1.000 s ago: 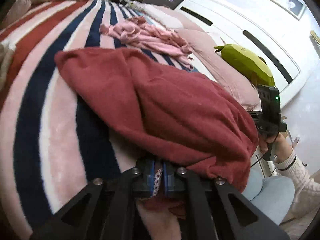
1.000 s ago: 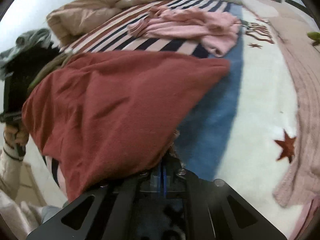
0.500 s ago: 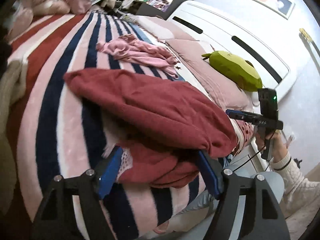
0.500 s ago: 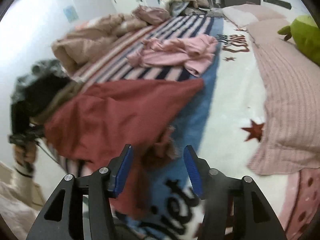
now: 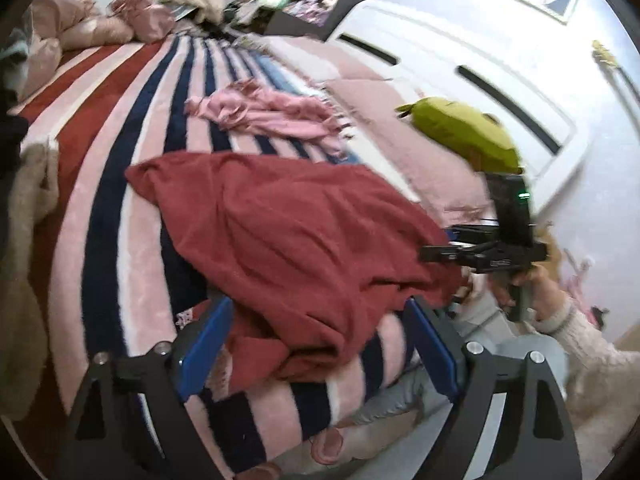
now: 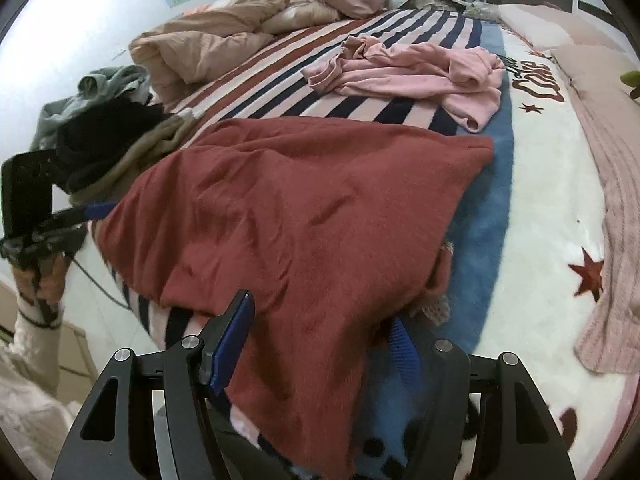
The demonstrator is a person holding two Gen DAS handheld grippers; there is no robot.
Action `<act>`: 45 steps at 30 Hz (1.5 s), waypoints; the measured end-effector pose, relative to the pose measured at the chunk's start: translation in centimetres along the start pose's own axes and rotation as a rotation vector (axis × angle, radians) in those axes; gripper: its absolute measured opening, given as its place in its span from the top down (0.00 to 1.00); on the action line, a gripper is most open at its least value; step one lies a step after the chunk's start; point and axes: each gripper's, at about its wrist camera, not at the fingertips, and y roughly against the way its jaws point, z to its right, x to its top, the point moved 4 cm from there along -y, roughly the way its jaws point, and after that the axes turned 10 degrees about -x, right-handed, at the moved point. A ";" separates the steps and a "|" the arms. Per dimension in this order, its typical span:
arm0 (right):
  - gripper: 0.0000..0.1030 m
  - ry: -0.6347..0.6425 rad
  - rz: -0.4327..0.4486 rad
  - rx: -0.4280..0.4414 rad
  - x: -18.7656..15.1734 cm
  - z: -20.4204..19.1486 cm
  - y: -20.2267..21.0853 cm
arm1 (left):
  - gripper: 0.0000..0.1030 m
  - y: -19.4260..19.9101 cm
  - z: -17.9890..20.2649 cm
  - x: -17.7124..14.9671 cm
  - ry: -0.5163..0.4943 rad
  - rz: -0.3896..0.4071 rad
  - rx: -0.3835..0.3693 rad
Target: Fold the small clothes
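Note:
A dark red sweater lies folded over on the striped blanket near the bed's edge; it also shows in the right wrist view. My left gripper is open, its blue-padded jaws wide apart on either side of the sweater's near hem. My right gripper is open too, its jaws straddling the sweater's near edge. Each gripper shows in the other's view, the right one and the left one. A crumpled pink garment lies farther up the bed.
A green plush toy rests by the white headboard. Beige bedding and a heap of grey, black and olive clothes lie at the bed's side. A pink knitted throw covers the pillow end.
Both grippers were shut on the red sweater's edge one second ago. They have since opened, let it drop on the bed and drawn back.

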 end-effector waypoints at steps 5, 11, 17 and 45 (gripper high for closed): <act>0.96 0.021 0.027 -0.046 0.3 -0.1 0.1 | 0.76 -2.8 -0.7 0.2 0.007 0.008 0.073; 0.99 0.013 0.072 0.072 -1.2 0.4 3.1 | 0.88 -0.2 -0.3 -0.8 -0.094 -0.035 0.032; 0.93 0.038 -0.035 -0.022 -3.6 0.0 1.4 | 0.78 -0.7 -1.7 -3.1 -0.066 -0.127 0.041; 0.93 -0.025 -0.011 -0.072 2.3 -0.5 -1.1 | 0.43 -7.2 -1.1 3.8 -0.088 -0.108 0.171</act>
